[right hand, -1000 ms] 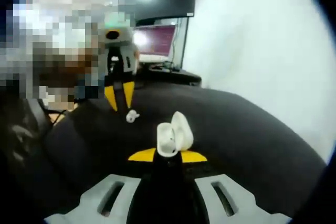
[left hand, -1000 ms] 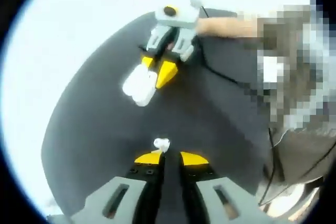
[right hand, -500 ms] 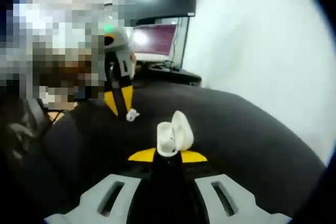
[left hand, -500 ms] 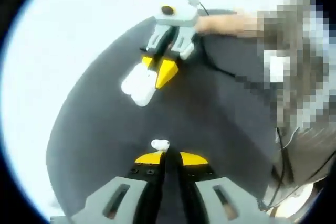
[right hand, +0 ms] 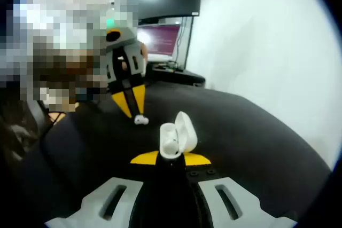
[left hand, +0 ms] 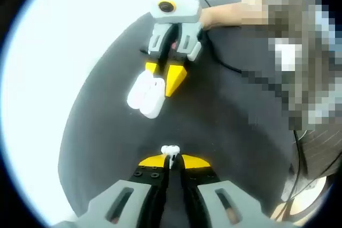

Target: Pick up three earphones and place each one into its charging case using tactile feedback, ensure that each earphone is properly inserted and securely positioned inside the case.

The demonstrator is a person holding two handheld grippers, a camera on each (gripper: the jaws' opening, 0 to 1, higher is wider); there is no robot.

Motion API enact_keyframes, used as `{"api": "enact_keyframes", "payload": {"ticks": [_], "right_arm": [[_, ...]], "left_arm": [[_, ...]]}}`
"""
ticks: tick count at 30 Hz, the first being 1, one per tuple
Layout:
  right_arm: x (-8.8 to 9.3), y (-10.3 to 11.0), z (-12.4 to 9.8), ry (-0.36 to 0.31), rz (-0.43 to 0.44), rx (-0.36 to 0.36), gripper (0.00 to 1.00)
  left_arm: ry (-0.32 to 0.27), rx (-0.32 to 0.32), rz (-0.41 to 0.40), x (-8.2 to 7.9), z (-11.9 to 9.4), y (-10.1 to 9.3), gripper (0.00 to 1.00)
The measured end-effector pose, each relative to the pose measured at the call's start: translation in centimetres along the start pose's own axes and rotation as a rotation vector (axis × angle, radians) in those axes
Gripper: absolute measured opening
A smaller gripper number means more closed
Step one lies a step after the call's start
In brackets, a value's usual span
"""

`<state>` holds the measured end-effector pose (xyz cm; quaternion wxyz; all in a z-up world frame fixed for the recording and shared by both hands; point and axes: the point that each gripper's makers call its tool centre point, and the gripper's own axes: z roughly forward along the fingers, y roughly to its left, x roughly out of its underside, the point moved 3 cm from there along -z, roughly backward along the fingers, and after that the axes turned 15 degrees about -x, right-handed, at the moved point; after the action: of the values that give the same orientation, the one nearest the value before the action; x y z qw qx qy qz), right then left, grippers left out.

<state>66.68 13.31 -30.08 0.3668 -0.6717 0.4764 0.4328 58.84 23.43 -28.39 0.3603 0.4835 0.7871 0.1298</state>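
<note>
- left gripper, yellow-tipped jaws pinched on a small white earphone at their tips.
- right gripper, jaws clamped on an open white plastic charging case, lid up.
- the case lies straight ahead of the earphone, apart, above a black mat.

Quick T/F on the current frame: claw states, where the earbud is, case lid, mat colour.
1. The left claw is shut on the earphone. True.
2. The right claw is open and holds nothing. False: it is shut on the charging case.
3. The charging case lid is closed. False: it stands flipped open.
4. The earphone already sits in the case. False: it is at the left claw's tips, apart from the case.
5. The mat under both claws is dark. True.
</note>
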Motion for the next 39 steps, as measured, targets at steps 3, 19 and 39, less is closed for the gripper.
{"api": "enact_keyframes", "payload": {"ticks": [3, 19, 39], "right_arm": [[0.0, 0.0, 0.0, 0.002, -0.001, 0.000, 0.17], [0.2, 0.1, 0.2, 0.009, -0.005, -0.001, 0.17], [0.3, 0.1, 0.2, 0.014, -0.002, -0.004, 0.17]], "left_arm": [[-0.019, -0.005, 0.003, -0.6, -0.6, 0.4, 0.06], [0.070, 0.007, 0.056, 0.0, 0.6, -0.6, 0.04], [-0.036, 0.117, -0.109, 0.2, 0.2, 0.0, 0.02]]}}
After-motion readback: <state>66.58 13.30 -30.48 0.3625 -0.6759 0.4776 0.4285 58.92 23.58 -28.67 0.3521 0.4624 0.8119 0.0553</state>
